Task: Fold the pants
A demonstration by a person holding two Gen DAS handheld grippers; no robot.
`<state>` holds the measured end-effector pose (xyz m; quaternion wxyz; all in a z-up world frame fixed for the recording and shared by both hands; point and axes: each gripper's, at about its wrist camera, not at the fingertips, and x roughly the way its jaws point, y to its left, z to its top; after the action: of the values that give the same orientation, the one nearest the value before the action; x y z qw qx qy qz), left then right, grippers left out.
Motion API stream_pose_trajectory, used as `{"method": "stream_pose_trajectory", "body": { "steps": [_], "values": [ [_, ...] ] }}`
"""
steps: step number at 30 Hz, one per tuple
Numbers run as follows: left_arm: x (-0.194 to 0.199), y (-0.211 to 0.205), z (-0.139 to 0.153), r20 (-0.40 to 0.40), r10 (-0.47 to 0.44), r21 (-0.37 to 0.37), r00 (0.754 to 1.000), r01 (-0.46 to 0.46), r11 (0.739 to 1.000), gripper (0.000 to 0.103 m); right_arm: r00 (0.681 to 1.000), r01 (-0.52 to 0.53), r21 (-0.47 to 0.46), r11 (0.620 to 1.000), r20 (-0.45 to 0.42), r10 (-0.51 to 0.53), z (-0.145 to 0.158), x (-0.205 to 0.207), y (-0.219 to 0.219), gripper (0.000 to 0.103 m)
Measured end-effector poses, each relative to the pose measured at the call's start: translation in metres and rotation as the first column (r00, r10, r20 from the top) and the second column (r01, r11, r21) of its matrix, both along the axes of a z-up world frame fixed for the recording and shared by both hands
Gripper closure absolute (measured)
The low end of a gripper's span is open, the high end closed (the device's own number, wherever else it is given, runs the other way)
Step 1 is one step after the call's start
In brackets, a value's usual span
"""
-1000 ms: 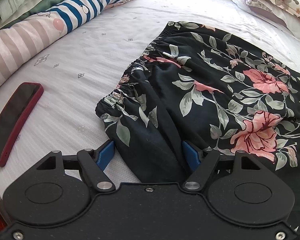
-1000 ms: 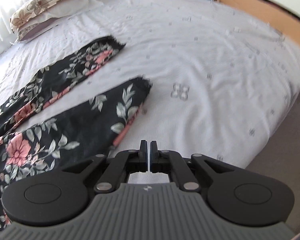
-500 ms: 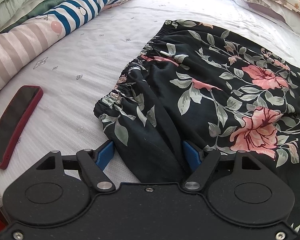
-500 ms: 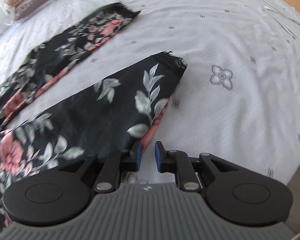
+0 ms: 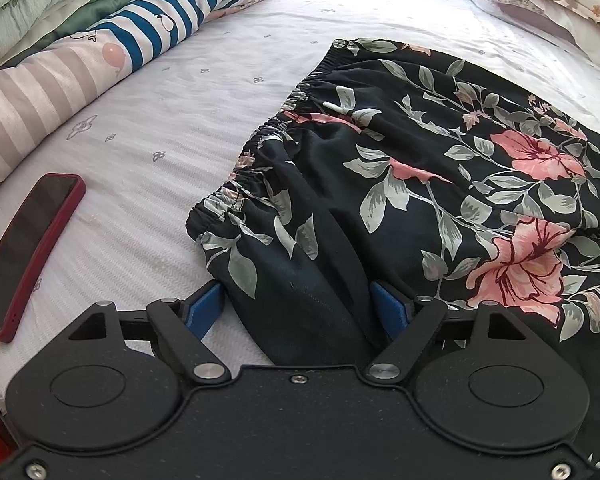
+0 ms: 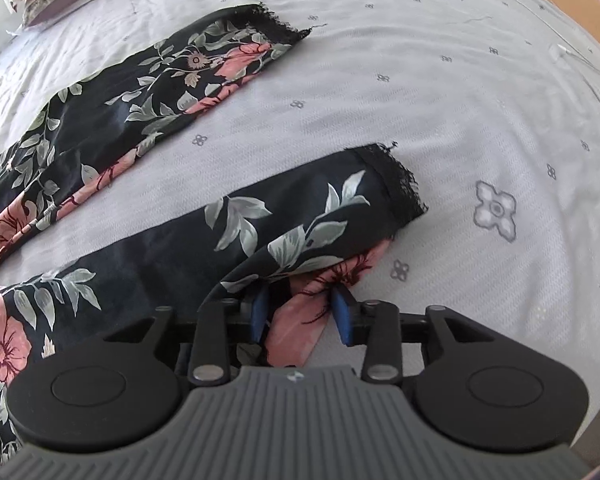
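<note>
- Pants [image 5: 440,184] lie spread flat on the bed [image 5: 188,120], waistband ahead of the left jaws, both legs running away ahead-left of the right jaws.
- Step in hand, as I judge it: getting a grip on the near side at waist and near leg [image 6: 284,224], ready to fold it over the far leg [image 6: 172,80].
- To do it well, take both layers in each bite and lift both ends together, so the cloth stays taut and the hems meet.
- Left gripper [image 5: 300,308]: jaws wide and opening, a ridge of dark cloth between the pads, nothing pinched.
- Right gripper [image 6: 300,314]: jaws part-open and opening, pink leg edge between them, not clamped.
- Phone [image 5: 28,252] lies well left of the left jaws.
</note>
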<state>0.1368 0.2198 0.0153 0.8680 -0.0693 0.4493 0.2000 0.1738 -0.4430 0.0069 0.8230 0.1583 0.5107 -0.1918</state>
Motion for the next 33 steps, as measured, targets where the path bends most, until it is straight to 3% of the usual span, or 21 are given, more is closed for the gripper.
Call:
{"method": "stream_pose_trajectory", "body": {
  "steps": [2, 3, 4, 7, 11, 18, 21, 22, 24, 25, 33],
  "values": [
    [0.000, 0.000, 0.000, 0.000, 0.000, 0.003, 1.000, 0.000, 1.000, 0.023, 1.000, -0.008, -0.024, 1.000, 0.002, 0.008, 0.001, 0.001, 0.002, 0.075],
    [0.000, -0.001, -0.001, -0.001, 0.001, 0.003, 1.000, -0.001, 1.000, 0.023, 1.000, -0.002, -0.038, 0.999, 0.006, 0.003, 0.002, 0.000, 0.002, 0.090],
    [0.001, -0.001, -0.001, -0.001, 0.002, 0.003, 1.000, -0.002, 1.000, 0.023, 1.000, 0.003, -0.048, 0.999, 0.012, -0.002, 0.004, -0.001, 0.002, 0.099],
    [0.001, -0.001, -0.001, -0.001, 0.000, 0.004, 1.000, 0.000, 1.000, 0.023, 0.999, 0.026, -0.052, 0.998, 0.032, -0.025, 0.010, -0.009, -0.002, 0.101],
    [0.001, -0.001, 0.000, 0.000, 0.000, 0.004, 1.000, 0.000, 1.000, 0.023, 0.994, 0.085, -0.127, 0.988, 0.074, -0.076, 0.028, -0.037, -0.010, 0.101],
    [0.001, 0.000, -0.001, 0.002, 0.002, 0.004, 1.000, -0.002, 1.000, 0.020, 0.985, 0.149, -0.103, 0.983, 0.100, -0.139, 0.044, -0.090, -0.038, 0.101],
    [0.001, 0.001, 0.000, 0.005, 0.000, 0.003, 1.000, 0.000, 1.000, 0.021, 0.984, 0.155, -0.042, 0.987, 0.097, -0.150, 0.035, -0.101, -0.048, 0.096],
    [0.000, 0.001, 0.000, 0.005, 0.001, 0.001, 1.000, -0.001, 1.000, 0.021, 0.982, 0.159, -0.007, 0.987, 0.105, -0.157, 0.032, -0.103, -0.052, 0.086],
    [0.000, 0.002, 0.000, 0.003, 0.002, -0.003, 1.000, -0.002, 1.000, 0.020, 0.978, 0.169, 0.055, 0.984, 0.114, -0.174, 0.025, -0.103, -0.054, 0.082],
    [0.000, 0.001, 0.000, 0.001, 0.002, -0.003, 1.000, -0.002, 1.000, 0.020, 0.978, 0.161, 0.072, 0.984, 0.119, -0.169, 0.022, -0.102, -0.054, 0.065],
    [0.000, -0.002, -0.001, -0.010, -0.004, 0.017, 1.000, 0.004, 1.000, 0.017, 0.991, 0.110, 0.058, 0.992, 0.070, -0.114, 0.005, -0.060, -0.042, 0.047]
  ]
}}
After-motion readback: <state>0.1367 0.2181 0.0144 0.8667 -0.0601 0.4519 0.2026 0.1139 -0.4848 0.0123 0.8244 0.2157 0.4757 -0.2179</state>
